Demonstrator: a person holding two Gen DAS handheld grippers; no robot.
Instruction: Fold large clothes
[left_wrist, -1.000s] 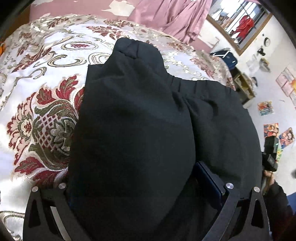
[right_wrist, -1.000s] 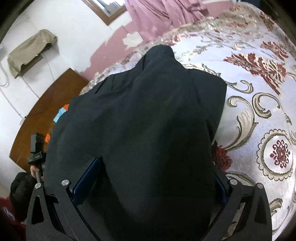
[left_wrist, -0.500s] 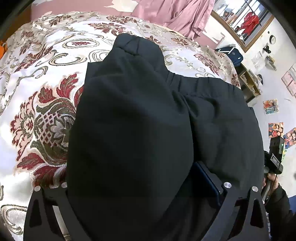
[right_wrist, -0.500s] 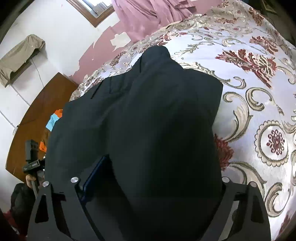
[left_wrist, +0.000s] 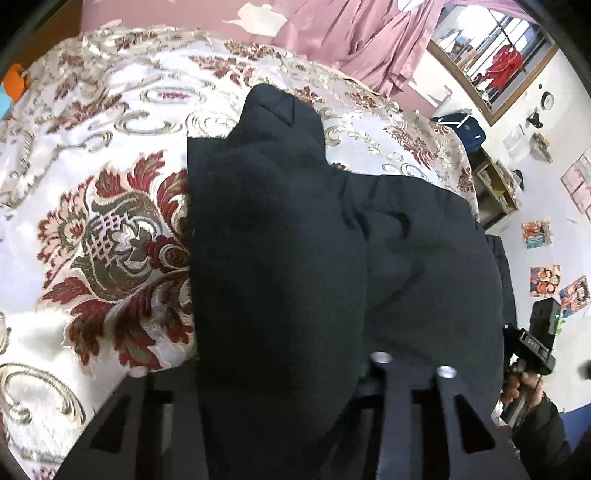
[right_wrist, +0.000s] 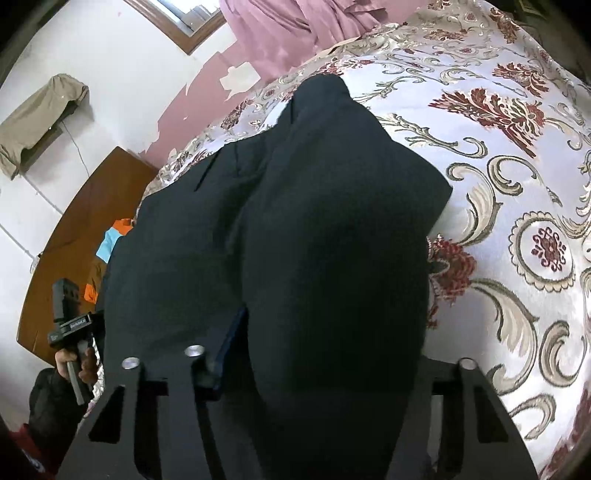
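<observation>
Trousers (left_wrist: 280, 266) amid open bedspread (left_wrist: 110, 155)

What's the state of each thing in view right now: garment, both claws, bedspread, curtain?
black garment: partly folded, draped over both claws, far end resting on the bed
left claw: covered by cloth, grip hidden
right claw: covered by cloth, grip hidden
bedspread: spread flat
pink curtain: hanging, bunched
</observation>
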